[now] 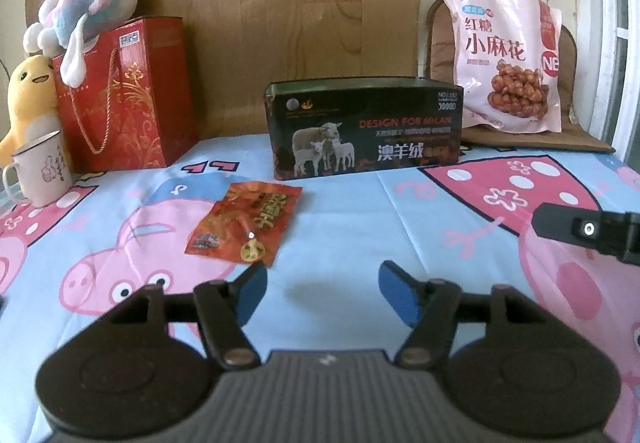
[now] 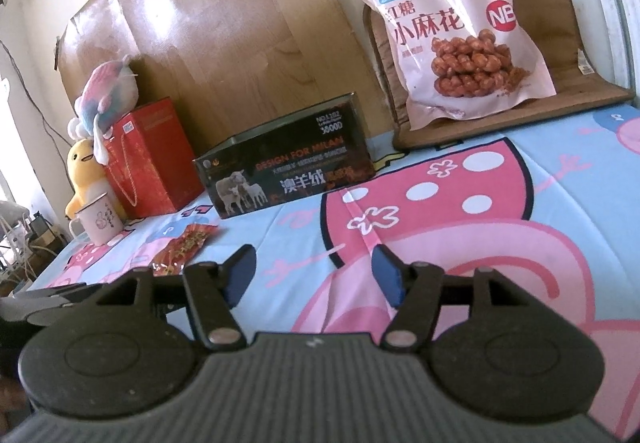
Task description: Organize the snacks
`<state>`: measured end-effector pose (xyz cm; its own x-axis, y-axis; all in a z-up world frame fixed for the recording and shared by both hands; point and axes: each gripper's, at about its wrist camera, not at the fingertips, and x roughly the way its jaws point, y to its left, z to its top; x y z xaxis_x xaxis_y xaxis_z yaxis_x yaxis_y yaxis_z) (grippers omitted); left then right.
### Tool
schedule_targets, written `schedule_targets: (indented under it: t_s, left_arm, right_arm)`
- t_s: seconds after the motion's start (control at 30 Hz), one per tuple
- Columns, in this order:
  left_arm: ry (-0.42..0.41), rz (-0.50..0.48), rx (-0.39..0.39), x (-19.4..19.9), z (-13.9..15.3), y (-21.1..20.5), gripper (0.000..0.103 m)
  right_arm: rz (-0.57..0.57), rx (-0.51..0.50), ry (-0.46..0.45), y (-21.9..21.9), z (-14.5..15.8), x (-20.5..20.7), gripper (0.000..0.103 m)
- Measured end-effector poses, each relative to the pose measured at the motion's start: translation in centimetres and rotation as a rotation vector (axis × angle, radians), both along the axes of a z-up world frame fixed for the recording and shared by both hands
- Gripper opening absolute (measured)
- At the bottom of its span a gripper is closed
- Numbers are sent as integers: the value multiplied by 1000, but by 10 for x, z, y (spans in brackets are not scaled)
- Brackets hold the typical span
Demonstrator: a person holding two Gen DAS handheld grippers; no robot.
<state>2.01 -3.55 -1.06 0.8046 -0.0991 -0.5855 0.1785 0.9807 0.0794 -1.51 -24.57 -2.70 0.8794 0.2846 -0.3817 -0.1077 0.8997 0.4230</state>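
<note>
The left gripper [image 1: 323, 293] hovers low over the blue cartoon-pig bedsheet [image 1: 352, 219], its blue-padded fingers [image 1: 252, 293] spread wide apart with nothing between them. The small red-orange foil snack packet [image 1: 244, 225] lies flat on the sheet just ahead of the left finger's tip, slightly to its left and outside the gap. Behind it stands the open dark rectangular tin box printed with sheep [image 1: 366, 133], and further right a large pink bag of twisted dough snacks [image 1: 506, 59] leans upright on a brown padded cushion [image 1: 568, 123]. The right gripper [image 2: 314, 275] is likewise wide open and empty; the packet [image 2: 184, 249] lies well to the left of its fingers. A red gift bag [image 1: 128, 95], a yellow plush duck [image 1: 30, 103] and a white enamel mug [image 1: 40, 173] sit at far left.
</note>
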Motion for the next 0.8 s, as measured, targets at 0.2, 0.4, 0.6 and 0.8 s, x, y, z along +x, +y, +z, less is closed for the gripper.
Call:
schedule_targets:
  t_s: [0.2, 0.4, 0.6, 0.8]
  left_arm:
    - [-32, 35, 14, -5, 2, 1, 98]
    - [-69, 25, 10, -13, 5, 4, 103]
    - [16, 51, 21, -2, 2, 4, 103]
    - [20, 87, 41, -4, 0, 4, 103]
  right_arm:
    - [3, 7, -6, 0, 0, -1, 76]
    - [27, 5, 6, 3, 0, 1, 82]
    - [43, 13, 2, 2, 0, 2, 88]
    - [43, 30, -20, 0, 1, -1, 91]
